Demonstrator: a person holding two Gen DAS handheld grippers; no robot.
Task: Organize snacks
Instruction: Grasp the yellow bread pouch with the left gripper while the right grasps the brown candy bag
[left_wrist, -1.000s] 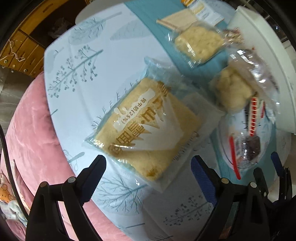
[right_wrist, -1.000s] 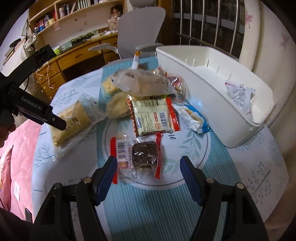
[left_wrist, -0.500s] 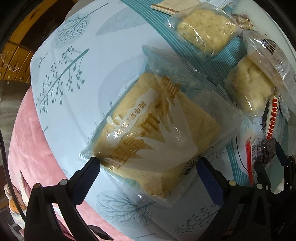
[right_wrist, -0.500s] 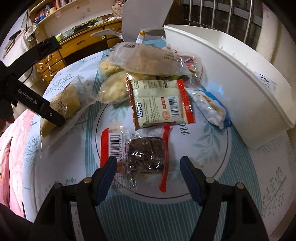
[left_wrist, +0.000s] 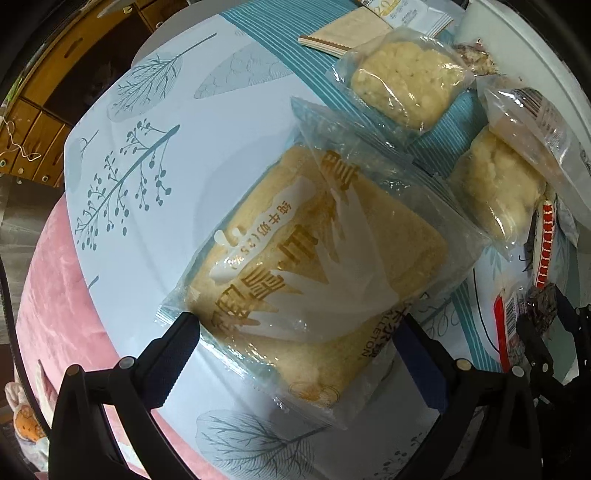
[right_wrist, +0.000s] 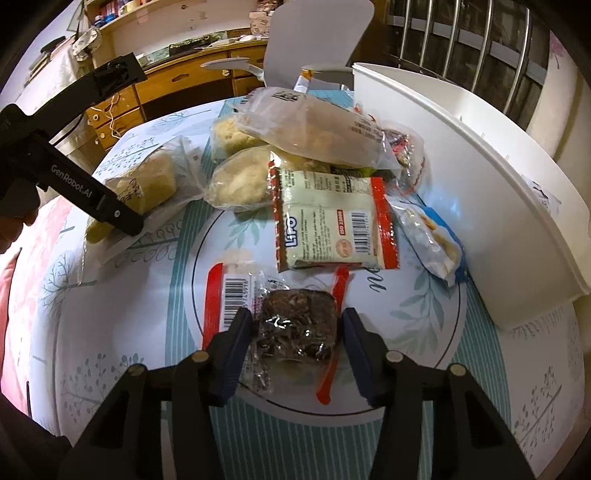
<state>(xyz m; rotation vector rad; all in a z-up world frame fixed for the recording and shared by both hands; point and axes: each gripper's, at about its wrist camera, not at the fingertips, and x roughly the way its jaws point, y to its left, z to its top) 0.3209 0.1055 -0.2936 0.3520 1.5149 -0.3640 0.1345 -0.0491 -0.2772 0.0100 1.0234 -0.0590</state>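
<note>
I read "GenRobot.AI" in white on the black body of the left hand-held gripper (right_wrist: 122, 218). The red-edged cracker pack (right_wrist: 332, 225) shows "Lipo", a barcode and "ISO 22000". The bread bag (left_wrist: 314, 266) carries gold Chinese characters, "(25%)", and "ALLETON" along its edge. The brownie wrapper (right_wrist: 232, 295) bears a barcode; digits illegible.
</note>
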